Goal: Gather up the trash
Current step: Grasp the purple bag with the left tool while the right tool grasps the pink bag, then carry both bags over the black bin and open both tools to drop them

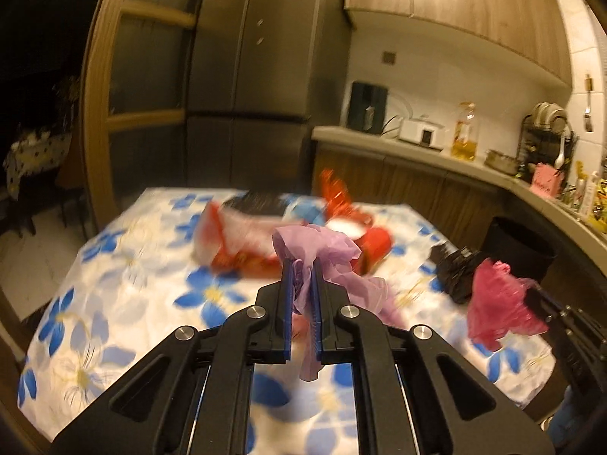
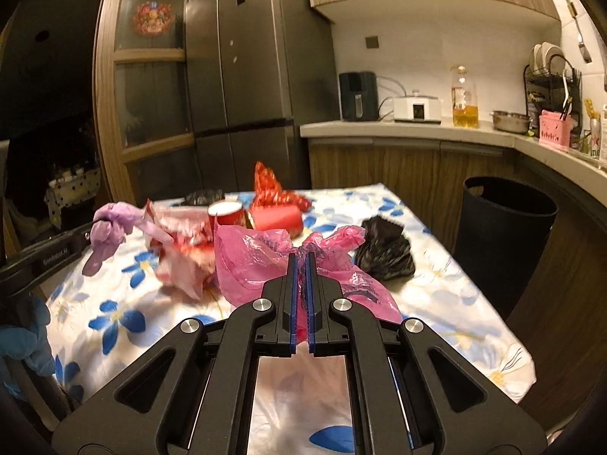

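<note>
My left gripper (image 1: 302, 265) is shut on a crumpled purple glove (image 1: 326, 254) and holds it above the flowered table (image 1: 114, 284); it also shows in the right wrist view (image 2: 110, 227). My right gripper (image 2: 300, 258) is shut on a pink plastic bag (image 2: 250, 261), which also shows at the right of the left wrist view (image 1: 497, 299). A black bag (image 2: 383, 250), a red paper cup (image 2: 225, 214), a red can (image 2: 277, 218), red foil wrapping (image 2: 269, 185) and a red-white wrapper (image 2: 182, 254) lie on the table.
A black trash bin (image 2: 504, 223) stands on the floor right of the table. A kitchen counter (image 2: 379, 127) with appliances, an oil bottle (image 2: 464, 98) and a dish rack runs behind. A dark fridge (image 2: 258, 76) stands at the back.
</note>
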Demonstrator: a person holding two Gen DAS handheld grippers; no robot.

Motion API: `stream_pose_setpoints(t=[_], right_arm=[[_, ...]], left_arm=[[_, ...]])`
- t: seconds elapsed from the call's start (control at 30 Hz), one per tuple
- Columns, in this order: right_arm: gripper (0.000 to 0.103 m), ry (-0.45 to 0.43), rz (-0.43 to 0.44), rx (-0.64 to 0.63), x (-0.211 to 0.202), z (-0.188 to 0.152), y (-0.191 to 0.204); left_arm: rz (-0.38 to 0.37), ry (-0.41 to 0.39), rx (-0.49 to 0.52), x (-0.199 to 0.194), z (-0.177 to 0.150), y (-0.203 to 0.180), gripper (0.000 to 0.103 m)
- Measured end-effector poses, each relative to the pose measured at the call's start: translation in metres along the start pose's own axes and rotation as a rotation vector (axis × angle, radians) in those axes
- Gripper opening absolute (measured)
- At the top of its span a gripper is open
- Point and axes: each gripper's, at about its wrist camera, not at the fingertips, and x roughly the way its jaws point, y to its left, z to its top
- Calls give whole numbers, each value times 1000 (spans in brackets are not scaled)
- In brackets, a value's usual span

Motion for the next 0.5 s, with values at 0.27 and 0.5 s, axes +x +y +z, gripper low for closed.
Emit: stream_pose_setpoints(t=[0.27, 0.5], right_arm=[[4, -110, -104, 34, -23, 31, -42], [4, -203, -294, 70, -25, 65, -116]], left_arm=[[-123, -56, 68, 14, 34, -63, 8], [-277, -75, 131, 52, 59, -151, 8]])
